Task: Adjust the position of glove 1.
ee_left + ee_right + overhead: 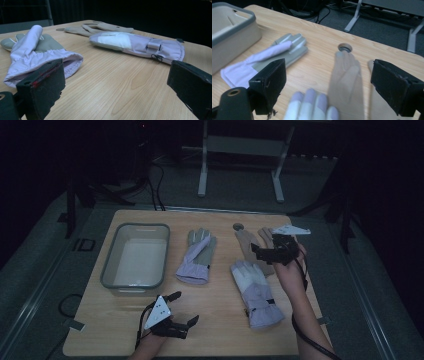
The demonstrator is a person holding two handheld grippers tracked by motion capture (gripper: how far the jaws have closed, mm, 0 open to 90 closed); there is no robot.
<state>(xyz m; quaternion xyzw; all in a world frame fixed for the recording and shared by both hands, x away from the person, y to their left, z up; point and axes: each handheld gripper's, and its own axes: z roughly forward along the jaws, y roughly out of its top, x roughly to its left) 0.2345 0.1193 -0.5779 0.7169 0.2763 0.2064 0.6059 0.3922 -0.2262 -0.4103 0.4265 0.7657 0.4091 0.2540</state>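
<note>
Between the right gripper's (270, 251) jaws, which are standing wide apart and holding nothing, the tan glove (348, 82) is lying flat, fingers pointing to the far edge of the worktop (215, 330). That gripper is hovering just above it near the far right corner, lined up as if for a pick. Overlapping the tan glove's near side, the white-and-lilac glove (256, 292) is stretching toward the near edge, cuff nearest the person, so the tan one may drag on it when lifted.

Near the near left corner, the left gripper (181, 309) is waiting low, jaws also wide open and empty, aimed across the worktop at the grey-and-lilac glove (35, 53), whose cuff is facing it. Beyond that glove, toward the far left corner, the bin (135, 256) is sitting open, probably the place for the gloves.
</note>
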